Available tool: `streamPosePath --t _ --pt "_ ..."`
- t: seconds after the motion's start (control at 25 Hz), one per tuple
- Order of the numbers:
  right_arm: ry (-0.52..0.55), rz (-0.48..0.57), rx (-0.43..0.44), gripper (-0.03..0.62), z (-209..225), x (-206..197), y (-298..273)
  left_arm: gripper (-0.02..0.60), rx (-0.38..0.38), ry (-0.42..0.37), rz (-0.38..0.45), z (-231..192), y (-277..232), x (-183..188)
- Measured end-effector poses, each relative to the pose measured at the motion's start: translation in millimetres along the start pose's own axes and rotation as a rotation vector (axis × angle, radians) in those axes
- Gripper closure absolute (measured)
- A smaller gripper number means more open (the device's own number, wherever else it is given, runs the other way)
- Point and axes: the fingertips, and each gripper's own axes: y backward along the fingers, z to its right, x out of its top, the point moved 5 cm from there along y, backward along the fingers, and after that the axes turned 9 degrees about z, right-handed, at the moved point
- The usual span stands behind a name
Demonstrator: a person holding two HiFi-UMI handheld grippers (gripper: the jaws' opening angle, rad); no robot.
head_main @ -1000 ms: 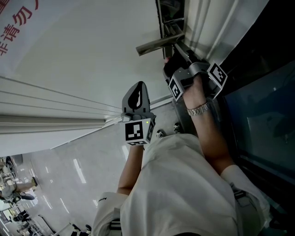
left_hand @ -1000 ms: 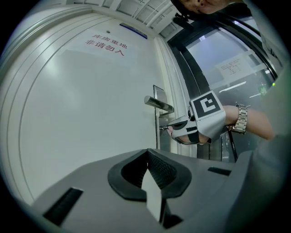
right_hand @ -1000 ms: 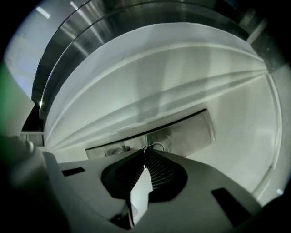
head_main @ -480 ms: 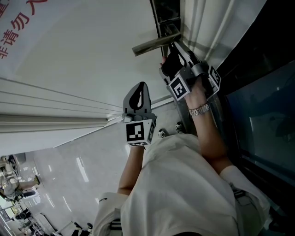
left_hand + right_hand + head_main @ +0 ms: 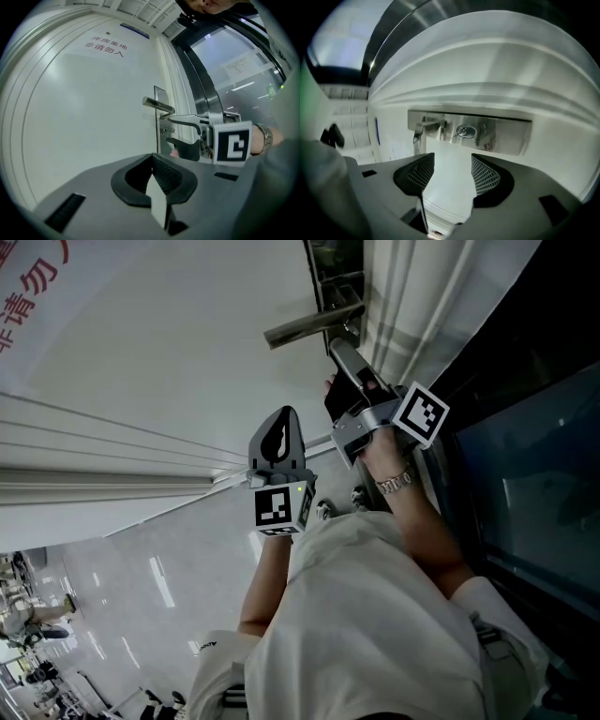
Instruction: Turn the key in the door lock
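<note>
Item: door lock with key, recorded at a white door (image 5: 169, 362)

Key (image 5: 463, 132): seated in the keyhole of a metal lock plate (image 5: 511, 136), beside the lever handle (image 5: 424, 129) on that same plate. It stood clear of both tools, touched by neither.

Right tool (image 5: 452, 173): jaws spread wide, having just been opening. In the right gripper view the gap between the mesh pads (image 5: 485, 173) showed only the door face; the key lay beyond the jaw tips, in line with the gap but not inside it. In the head view this tool (image 5: 339, 362) pointed towards the lock area just below the handle (image 5: 314, 324), near the door edge. Its marker cube (image 5: 420, 415) was turned to the camera. The hand carrying it wore a metal wristwatch (image 5: 398, 482).

Left tool (image 5: 152, 171): jaws closed, pads meeting, gripping no object. In the head view it (image 5: 278, 423) was held apart from the lock, in front of the plain door panel, with its marker cube (image 5: 279, 509) below. Its own view took in the handle (image 5: 158, 105) and the right tool (image 5: 168, 129) with jaws parted at the lock.

Surroundings: printed notice on the door (image 5: 105, 46); red lettering at the upper left of the head view (image 5: 28, 287); dark glass panel (image 5: 534, 465) to the right of the door; glossy floor (image 5: 159, 587) below
</note>
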Motion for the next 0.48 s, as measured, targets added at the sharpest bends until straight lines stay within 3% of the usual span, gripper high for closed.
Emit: streamPosePath --t 0.24,0.48 --pt "0.879 -0.184 -0.113 0.375 -6 -7 20 0.572 -0.006 -0.004 -0.002 3 0 -1" --pt "1.542 -0.195 -0.181 0.375 -22 -1 16 0.572 -0.028 -0.007 0.007 11 -5 1"
